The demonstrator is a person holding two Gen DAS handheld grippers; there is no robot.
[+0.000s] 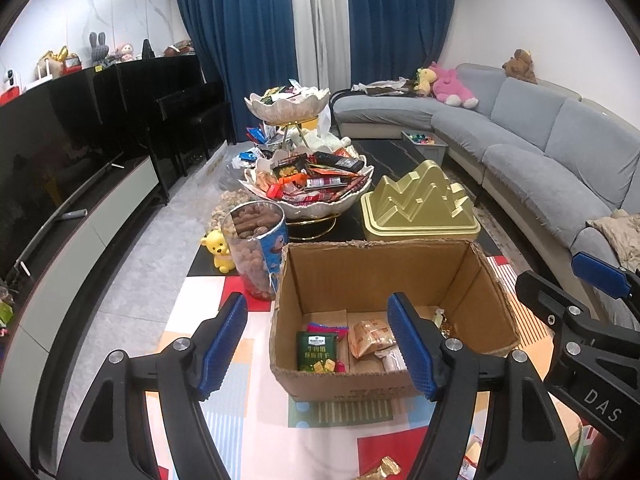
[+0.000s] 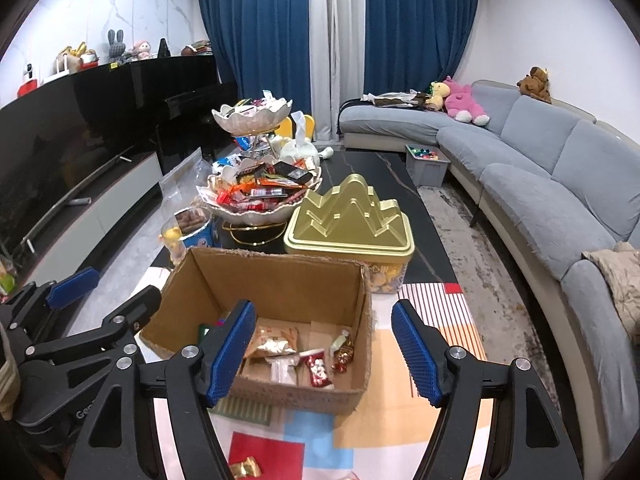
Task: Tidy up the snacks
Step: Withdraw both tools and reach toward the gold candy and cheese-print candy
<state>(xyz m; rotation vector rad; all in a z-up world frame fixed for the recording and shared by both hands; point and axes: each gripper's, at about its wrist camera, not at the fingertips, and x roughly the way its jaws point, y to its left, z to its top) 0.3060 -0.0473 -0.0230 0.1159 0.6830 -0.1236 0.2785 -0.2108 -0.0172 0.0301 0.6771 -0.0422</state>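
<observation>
A: Start with the big pieces. What fills the room?

B: A grey sofa curves along the right wall, and a black piano stands at the left. Between them a dark table carries a 2-tier snack stand heaped with wrapped packets, and just beside it a gold mountain-shaped tin.

A: And the task's thing?

B: The cardboard box sits open on a coloured mat, in front of the tin. On its floor lie a green packet, a beige packet, and, in the right wrist view, a red wrapped sweet and a clear-wrapped candy.

A: Anything next to the box?

B: A clear tub of brown snacks just left of it, with a yellow bear toy beyond.

A: The grippers?

B: The left gripper stands with jaws apart, nothing between its blue pads. The right gripper is likewise spread and empty, above the box's near edge. 1 gold-wrapped sweet lies on the mat below.
</observation>
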